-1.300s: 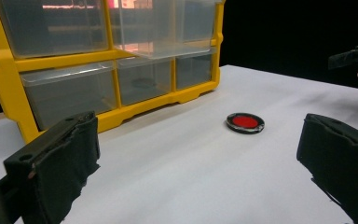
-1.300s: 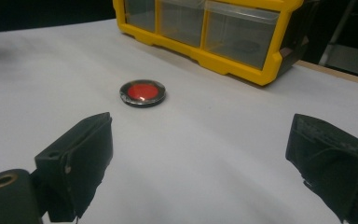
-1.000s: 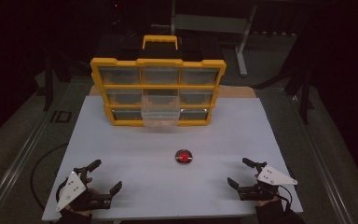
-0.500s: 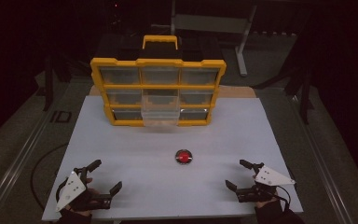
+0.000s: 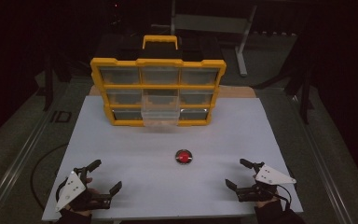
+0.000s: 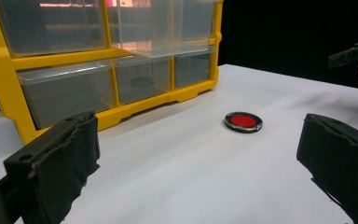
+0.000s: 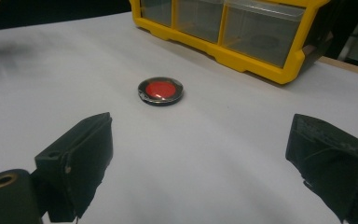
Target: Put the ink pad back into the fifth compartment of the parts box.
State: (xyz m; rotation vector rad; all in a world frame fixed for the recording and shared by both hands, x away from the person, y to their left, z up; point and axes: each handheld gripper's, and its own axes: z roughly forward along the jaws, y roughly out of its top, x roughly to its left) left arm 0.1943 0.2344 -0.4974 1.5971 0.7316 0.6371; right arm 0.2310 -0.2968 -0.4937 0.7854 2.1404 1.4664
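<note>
A small red disc with a black rim (image 5: 184,157) (image 6: 243,121) (image 7: 160,90) lies flat on the white table (image 5: 135,149), right of centre. Behind it stands a yellow organizer (image 5: 157,88) (image 6: 98,60) (image 7: 233,28) of clear drawers; its lower-middle drawer (image 5: 160,112) is pulled out. My left gripper (image 5: 103,175) (image 6: 196,168) rests open near the front left edge, nothing between its jaws. My right gripper (image 5: 244,173) (image 7: 200,172) is open at the front right, the disc ahead of it and apart from both jaws.
The organizer has a black top with a yellow carry handle (image 5: 159,41). Dark floor and a metal stand (image 5: 214,23) lie beyond the table's far edge. In the left gripper view the other gripper (image 6: 356,58) shows at the far right.
My right gripper has edged slightly forward and left toward the disc. The left gripper, disc and organizer have stayed put.
</note>
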